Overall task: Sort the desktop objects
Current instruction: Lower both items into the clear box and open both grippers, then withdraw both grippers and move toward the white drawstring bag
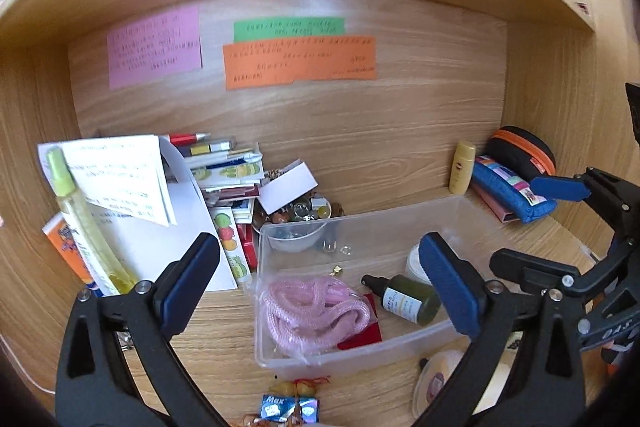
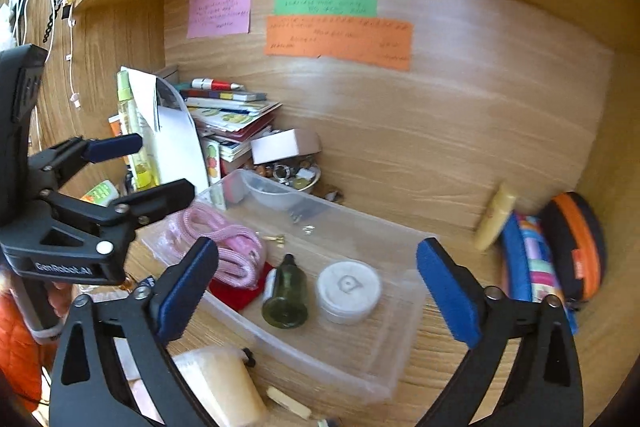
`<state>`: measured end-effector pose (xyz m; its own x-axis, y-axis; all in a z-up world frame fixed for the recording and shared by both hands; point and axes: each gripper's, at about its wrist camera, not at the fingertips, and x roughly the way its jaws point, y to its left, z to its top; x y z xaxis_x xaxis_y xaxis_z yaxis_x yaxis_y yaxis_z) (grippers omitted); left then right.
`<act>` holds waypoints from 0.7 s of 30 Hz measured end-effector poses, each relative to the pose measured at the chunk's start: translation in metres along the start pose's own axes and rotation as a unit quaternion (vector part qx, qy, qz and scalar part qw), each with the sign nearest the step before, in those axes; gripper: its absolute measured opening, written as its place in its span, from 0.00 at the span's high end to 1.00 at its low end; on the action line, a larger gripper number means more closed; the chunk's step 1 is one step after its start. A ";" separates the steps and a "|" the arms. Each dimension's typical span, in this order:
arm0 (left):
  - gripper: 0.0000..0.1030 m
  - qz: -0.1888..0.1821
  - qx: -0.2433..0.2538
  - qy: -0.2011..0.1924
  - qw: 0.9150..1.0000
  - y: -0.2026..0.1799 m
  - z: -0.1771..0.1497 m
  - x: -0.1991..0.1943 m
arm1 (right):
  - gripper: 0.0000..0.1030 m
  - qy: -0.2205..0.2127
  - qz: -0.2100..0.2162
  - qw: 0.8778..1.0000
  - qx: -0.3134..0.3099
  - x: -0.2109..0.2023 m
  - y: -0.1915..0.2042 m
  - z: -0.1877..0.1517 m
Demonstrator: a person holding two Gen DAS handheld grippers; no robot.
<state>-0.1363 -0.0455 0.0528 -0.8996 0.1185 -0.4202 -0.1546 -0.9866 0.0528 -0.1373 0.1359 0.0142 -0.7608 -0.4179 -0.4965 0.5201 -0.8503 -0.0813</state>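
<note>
Desktop objects, part sorted: clear plastic bin [image 1: 400, 223] at centre of the left wrist view, resting on the wooden table [image 1: 224, 323].

Contents of bin: pink cord [image 1: 316, 311] in a clear bag, lower left of bin; green glass bottle [image 1: 408, 301] lying on its side; white round jar [image 2: 348, 291] just beside the bottle; white bowl [image 1: 296, 237] at the far left corner; a red piece [image 1: 362, 339] under the cord.

Outside the bin: stack of booklets and pens [image 1: 228, 171], upper left; tall yellow-green spray bottle [image 1: 84, 219] leaning at far left; dish of small trinkets [image 1: 304, 211] behind the bin; yellow tube [image 1: 462, 167], blue pouch [image 1: 508, 191] and black case with orange zip [image 1: 520, 151] at right, against the back wall; blue "Max" packet [image 1: 290, 407] at bottom edge; pale cream object [image 2: 224, 383] near the lower left of the right wrist view.

Step in hand, judged: between placements; nothing carried, both tools free over the bin.

Next move, judged: choose a loose item and approach it; those in front of the bin are nearest.

Left gripper [image 1: 320, 285]: fingers spread wide, empty, angled down over the bin's left half.

Right gripper [image 2: 318, 287]: fingers spread wide, empty, angled down over the bottle and jar. The two stand side by side, close together.
</note>
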 end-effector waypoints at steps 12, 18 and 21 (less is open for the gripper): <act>0.00 0.007 0.020 -0.043 0.999 -0.014 -0.018 -0.058 | 0.01 -0.007 -0.016 1.000 0.021 -0.035 0.001 -0.030; 0.00 0.010 0.006 -0.030 0.999 -0.012 -0.037 -0.064 | 0.01 0.006 -0.019 0.999 0.037 -0.039 0.002 -0.053; 0.00 0.009 -0.010 -0.016 1.000 -0.007 -0.047 -0.063 | 0.01 0.016 -0.028 0.998 0.046 -0.039 0.000 -0.065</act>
<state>-0.0596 -0.0515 0.0362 -0.9146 0.1044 -0.3906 -0.1307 -0.9906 0.0412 -0.0830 0.1732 -0.0225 -0.7745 -0.3590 -0.5208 0.4372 -0.8988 -0.0307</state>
